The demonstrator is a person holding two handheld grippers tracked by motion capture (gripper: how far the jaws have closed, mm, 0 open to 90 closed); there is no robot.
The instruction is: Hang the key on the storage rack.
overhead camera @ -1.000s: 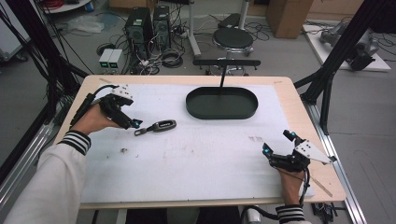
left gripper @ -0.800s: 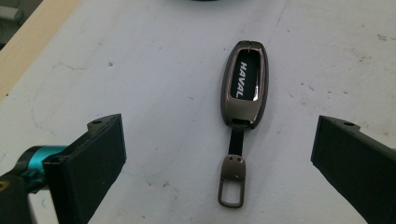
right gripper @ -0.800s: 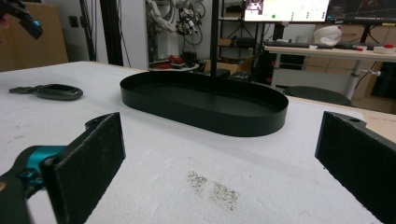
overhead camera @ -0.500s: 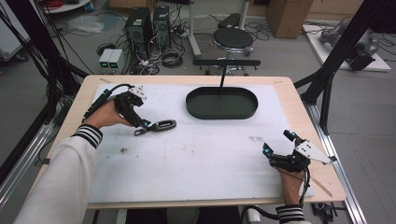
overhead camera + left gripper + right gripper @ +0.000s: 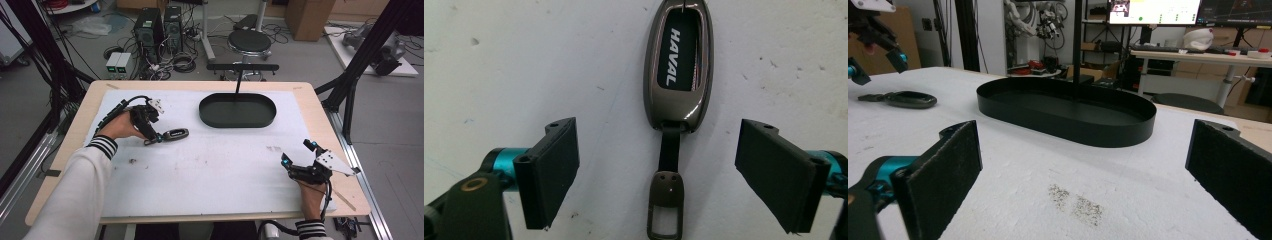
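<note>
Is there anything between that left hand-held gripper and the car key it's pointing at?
Nothing visible. The left hand-held gripper is open right over the Haval car key, with the strap end between the jaws and bare white table cover around.

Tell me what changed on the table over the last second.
The left gripper moved rightward across the table toward the car key and now sits over its strap end, jaws open on either side of the strap, nothing gripped yet. The key itself has not shifted. The right gripper, open near the table's right front, and the black oval tray stayed where they were.
</note>
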